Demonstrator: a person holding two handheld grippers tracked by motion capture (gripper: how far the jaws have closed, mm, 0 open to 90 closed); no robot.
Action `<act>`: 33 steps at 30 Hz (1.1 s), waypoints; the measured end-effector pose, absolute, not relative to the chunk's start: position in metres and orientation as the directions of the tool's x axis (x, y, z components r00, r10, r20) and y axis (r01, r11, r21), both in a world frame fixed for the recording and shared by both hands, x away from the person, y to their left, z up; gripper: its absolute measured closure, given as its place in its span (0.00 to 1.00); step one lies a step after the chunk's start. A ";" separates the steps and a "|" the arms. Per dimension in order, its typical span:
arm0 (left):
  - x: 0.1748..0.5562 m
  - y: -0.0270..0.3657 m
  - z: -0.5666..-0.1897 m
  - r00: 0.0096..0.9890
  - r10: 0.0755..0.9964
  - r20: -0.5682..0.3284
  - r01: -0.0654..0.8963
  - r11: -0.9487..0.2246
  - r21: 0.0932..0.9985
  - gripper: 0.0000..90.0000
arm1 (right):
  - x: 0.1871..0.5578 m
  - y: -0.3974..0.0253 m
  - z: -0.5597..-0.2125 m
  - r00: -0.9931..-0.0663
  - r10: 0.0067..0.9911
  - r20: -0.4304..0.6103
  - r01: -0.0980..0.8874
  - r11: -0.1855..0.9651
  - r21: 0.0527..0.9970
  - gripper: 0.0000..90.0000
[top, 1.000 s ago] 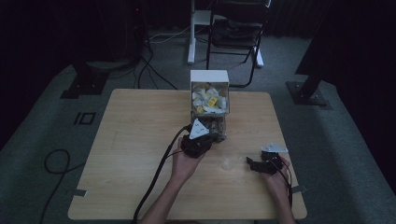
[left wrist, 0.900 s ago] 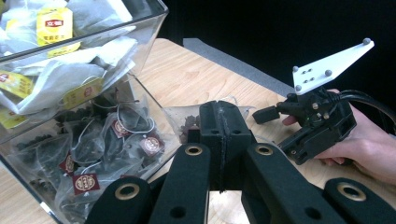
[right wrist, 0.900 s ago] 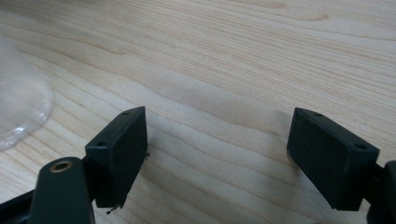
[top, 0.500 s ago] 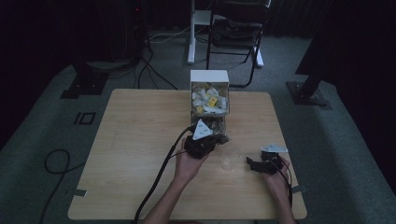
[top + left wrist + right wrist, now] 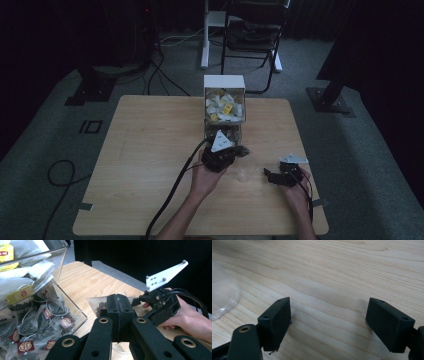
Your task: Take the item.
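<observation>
Teabag (image 5: 100, 305) sits pinched in the left tool (image 5: 117, 315), now drawn back out of the clear box (image 5: 57, 277) on its left and hanging above the plastic cup (image 5: 246, 173); dropping it in looks next. Beyond, the right tool (image 5: 328, 322) rests wide open on the worktop (image 5: 342, 272).

a dim lab or studio: one wooden table (image 5: 150, 150) on grey carpet, floor cables (image 5: 60, 172), stand bases (image 5: 330, 100), folding chair (image 5: 250, 30).
</observation>
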State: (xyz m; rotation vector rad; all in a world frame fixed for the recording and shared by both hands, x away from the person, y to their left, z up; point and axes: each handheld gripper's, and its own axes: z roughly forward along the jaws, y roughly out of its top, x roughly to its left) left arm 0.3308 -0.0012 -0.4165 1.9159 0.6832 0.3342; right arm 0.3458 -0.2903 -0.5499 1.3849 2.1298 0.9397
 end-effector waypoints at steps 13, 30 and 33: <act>0.328 -0.008 -0.419 0.808 0.585 -0.074 0.308 -0.312 0.899 1.00 | 0.346 -0.290 -0.550 -0.410 0.912 0.008 0.622 0.273 0.734 0.22; 0.325 -0.013 -0.423 0.816 0.573 -0.076 0.307 -0.318 0.897 1.00 | 0.346 -0.290 -0.550 -0.409 0.913 0.009 0.621 0.271 0.736 0.22; 0.324 -0.015 -0.424 0.817 0.571 -0.079 0.309 -0.318 0.896 1.00 | 0.346 -0.290 -0.550 -0.408 0.913 0.009 0.621 0.270 0.736 0.22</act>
